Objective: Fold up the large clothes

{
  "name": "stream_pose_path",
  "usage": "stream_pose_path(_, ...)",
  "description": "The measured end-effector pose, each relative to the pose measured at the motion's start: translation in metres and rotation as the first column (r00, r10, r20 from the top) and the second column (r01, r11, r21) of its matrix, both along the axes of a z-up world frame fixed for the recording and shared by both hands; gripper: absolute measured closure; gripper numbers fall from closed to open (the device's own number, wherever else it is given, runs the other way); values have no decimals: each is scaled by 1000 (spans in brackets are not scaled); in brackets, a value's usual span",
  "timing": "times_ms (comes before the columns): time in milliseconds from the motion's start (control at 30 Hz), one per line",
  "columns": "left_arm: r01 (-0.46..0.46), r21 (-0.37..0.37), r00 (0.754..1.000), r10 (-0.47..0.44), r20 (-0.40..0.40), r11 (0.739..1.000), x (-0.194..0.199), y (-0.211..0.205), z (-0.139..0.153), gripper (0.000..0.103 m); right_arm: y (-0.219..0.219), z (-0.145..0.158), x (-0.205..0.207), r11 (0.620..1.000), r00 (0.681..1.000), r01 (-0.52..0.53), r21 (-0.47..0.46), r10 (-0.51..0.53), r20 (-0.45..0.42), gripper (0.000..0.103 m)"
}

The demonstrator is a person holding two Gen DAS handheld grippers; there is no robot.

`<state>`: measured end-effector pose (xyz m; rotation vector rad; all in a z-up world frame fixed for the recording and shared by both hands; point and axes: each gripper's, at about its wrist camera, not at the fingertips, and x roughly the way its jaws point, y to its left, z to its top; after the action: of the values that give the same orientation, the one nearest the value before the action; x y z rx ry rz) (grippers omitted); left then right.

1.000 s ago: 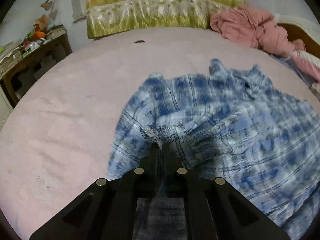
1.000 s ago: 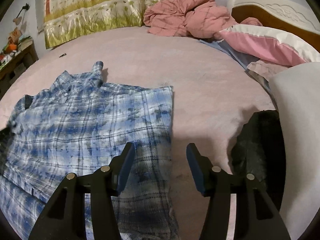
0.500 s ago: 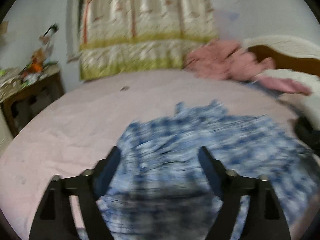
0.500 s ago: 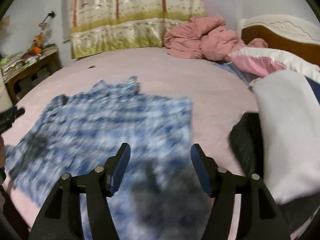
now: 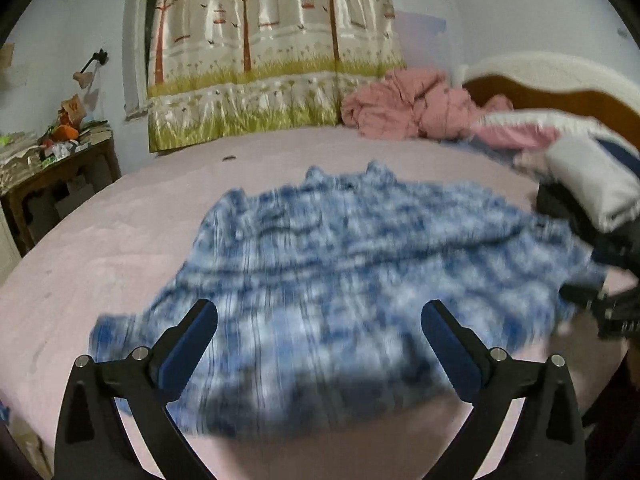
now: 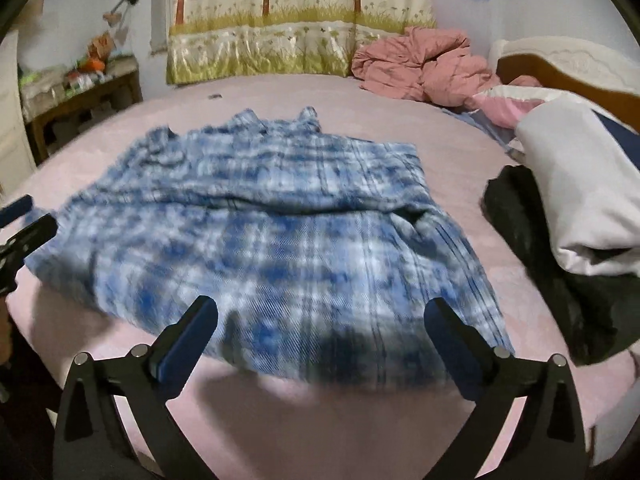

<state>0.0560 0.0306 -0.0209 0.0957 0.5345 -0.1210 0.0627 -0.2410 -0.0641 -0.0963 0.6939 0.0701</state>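
A blue and white plaid shirt (image 5: 340, 264) lies spread on the pink bed sheet (image 5: 100, 248), its collar toward the far side and one side folded over the body (image 6: 272, 240). My left gripper (image 5: 320, 312) hangs over the shirt's near edge. Its jaws are opening wide and hold nothing. My right gripper (image 6: 320, 308) is over the near hem, its jaws also opening with only air between the pads. Each gripper shows at the edge of the other's view, the right gripper (image 5: 600, 308) at the right and the left gripper (image 6: 24, 220) at the left. Motion blurs the shirt.
A crumpled pink quilt (image 5: 404, 108) and pillows lie at the head of the bed. A pile of white and black clothes (image 6: 580, 216) sits right of the shirt. A cluttered wooden side table (image 5: 52, 168) stands at the left, and a tree-print curtain (image 5: 272, 60) hangs behind.
The left gripper let go of the shirt fold it pinched, opened wide and drew back. The right gripper opened wider and drew back too. The shirt now lies flatter.
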Motion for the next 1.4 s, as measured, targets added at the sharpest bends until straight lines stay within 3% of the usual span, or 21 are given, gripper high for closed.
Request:
stream_pose_path(200,66,103,995,-58,-78,993,-4,-12,-30,0,7,-6,-4,1000,999,-26,-14,25,-23,0)
stream_pose_path(400,78,144,988,-58,-140,986,-1,-21,-44,0,27,-14,-10,994,995,-92,-63,89,-42,1)
stream_pose_path(633,13,110,984,7,-179,994,16,-5,-53,0,30,-34,-1,985,993,-55,-165,37,-112,1)
stream_pose_path(767,-59,151,989,79,-128,987,16,6,-49,0,13,-35,8,987,992,-3,-158,-17,-124,0)
stream_pose_path(933,-168,143,972,188,-139,975,24,36,-49,0,-14,-33,20,983,988,80,-166,-100,-115,0)
stream_pose_path(1133,-359,131,920,374,-118,924,30,82,-41,0,-54,-27,34,967,976,173,-189,-194,-98,1)
stream_pose_path(1167,-379,119,913,392,-116,918,31,89,-40,0,-61,-26,35,962,972,195,-190,-215,-91,3)
stream_pose_path(1200,-395,106,907,406,-116,913,32,96,-38,0,-69,-24,34,963,970,208,-173,-226,-91,16)
stream_pose_path(1233,-417,91,899,425,-110,905,31,105,-35,2,-75,-22,34,967,969,212,-142,-227,-97,42)
stream_pose_path(1267,-431,81,893,438,-101,899,30,109,-34,15,-83,-21,33,971,967,218,-95,-228,-110,56)
stream_pose_path(1300,-441,75,889,447,-96,894,28,113,-32,35,-89,-21,33,973,965,224,-53,-229,-125,75)
stream_pose_path(1333,-445,67,888,450,-99,893,28,118,-30,45,-93,-20,33,976,966,219,-9,-218,-137,89)
stream_pose_path(1400,-436,38,892,437,-112,899,28,124,-29,91,-96,-19,32,979,972,194,57,-184,-143,95)
